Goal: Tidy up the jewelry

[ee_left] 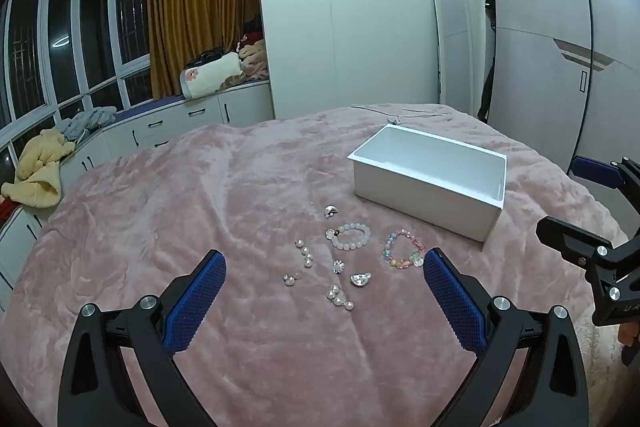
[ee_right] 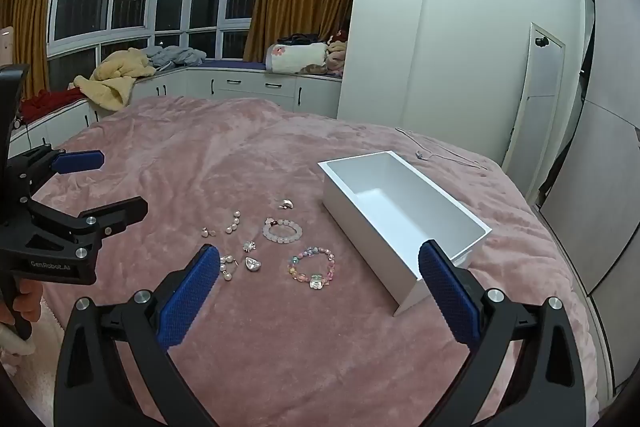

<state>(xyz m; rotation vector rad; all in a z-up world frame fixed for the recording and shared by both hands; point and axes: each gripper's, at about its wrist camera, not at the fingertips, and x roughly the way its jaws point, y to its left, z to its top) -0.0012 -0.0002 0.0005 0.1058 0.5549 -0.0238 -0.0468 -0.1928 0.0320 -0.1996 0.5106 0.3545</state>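
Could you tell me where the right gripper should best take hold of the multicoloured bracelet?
Probably from above, pinching one side of the bead ring. The multicoloured bracelet lies flat on the blanket, free of the white box, and the open right gripper is nearest it.

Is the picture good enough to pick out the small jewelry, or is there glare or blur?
Left wrist view: even light, no glare, pearl earrings sharp; edges bend from the fisheye. Right wrist view: equally clear, white box bright but not washed out.
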